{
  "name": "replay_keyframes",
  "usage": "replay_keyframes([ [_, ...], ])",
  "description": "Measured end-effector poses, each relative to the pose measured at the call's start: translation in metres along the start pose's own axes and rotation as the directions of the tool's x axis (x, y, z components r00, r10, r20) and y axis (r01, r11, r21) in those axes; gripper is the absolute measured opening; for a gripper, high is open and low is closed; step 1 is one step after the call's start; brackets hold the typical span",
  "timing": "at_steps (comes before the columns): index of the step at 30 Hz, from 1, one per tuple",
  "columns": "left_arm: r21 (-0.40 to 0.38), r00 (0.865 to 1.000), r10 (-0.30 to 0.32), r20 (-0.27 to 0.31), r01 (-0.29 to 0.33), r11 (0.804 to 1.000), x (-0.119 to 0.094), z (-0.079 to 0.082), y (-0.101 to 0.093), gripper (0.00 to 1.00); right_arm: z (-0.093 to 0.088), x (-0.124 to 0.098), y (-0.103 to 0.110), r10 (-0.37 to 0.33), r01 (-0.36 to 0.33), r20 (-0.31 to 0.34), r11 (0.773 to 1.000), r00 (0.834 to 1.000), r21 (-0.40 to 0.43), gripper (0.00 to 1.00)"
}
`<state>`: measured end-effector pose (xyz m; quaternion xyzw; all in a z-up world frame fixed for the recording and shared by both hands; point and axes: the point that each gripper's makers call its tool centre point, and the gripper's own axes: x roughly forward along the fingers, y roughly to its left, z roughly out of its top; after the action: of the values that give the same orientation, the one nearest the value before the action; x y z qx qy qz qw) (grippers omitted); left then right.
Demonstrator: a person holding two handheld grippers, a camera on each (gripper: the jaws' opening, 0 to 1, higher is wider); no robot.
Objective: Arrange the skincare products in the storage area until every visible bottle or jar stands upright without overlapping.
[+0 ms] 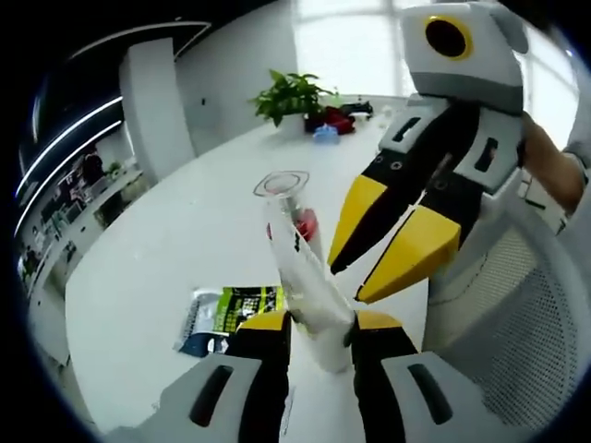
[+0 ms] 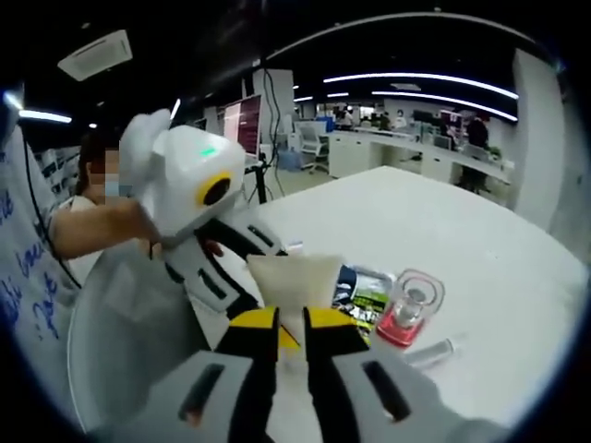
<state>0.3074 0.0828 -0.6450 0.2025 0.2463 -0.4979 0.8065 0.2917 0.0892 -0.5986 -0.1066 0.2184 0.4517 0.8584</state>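
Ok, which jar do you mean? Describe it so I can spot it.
On the white table, look just past the right tool. Next to the green-and-black sachet stands a clear jar; it alone holds pink liquid, unlike the small clear vial lying beside it.

The bench [image 1: 185, 240] looks smooth, glossy white; the tube [image 1: 300, 268] is clear, shiny plastic; the jar [image 2: 413, 309] is glossy, see-through pink; the sachet [image 1: 226, 314] is glossy printed foil; each tool [image 1: 319, 337] wears matt yellow-and-black plastic tips.
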Motion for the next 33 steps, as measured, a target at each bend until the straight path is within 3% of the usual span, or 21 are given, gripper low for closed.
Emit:
replay_keyframes([
  [18,0.055,0.998,-0.046,-0.032,0.048,0.997,0.009,-0.010,0.002,0.20,-0.008,-0.019,-0.022,-0.072,0.072,0.004,0.996,0.997,0.047,0.11],
  [22,0.113,0.996,-0.016,-0.093,0.026,0.993,0.010,-0.021,0.006,0.23,-0.008,-0.021,-0.023,-0.081,0.080,0.006,0.995,0.997,0.052,0.11],
  [33,0.097,0.994,-0.019,-0.106,0.030,0.995,0.008,-0.029,0.011,0.25,-0.010,-0.021,-0.022,-0.082,0.082,0.003,0.995,0.997,0.054,0.11],
])
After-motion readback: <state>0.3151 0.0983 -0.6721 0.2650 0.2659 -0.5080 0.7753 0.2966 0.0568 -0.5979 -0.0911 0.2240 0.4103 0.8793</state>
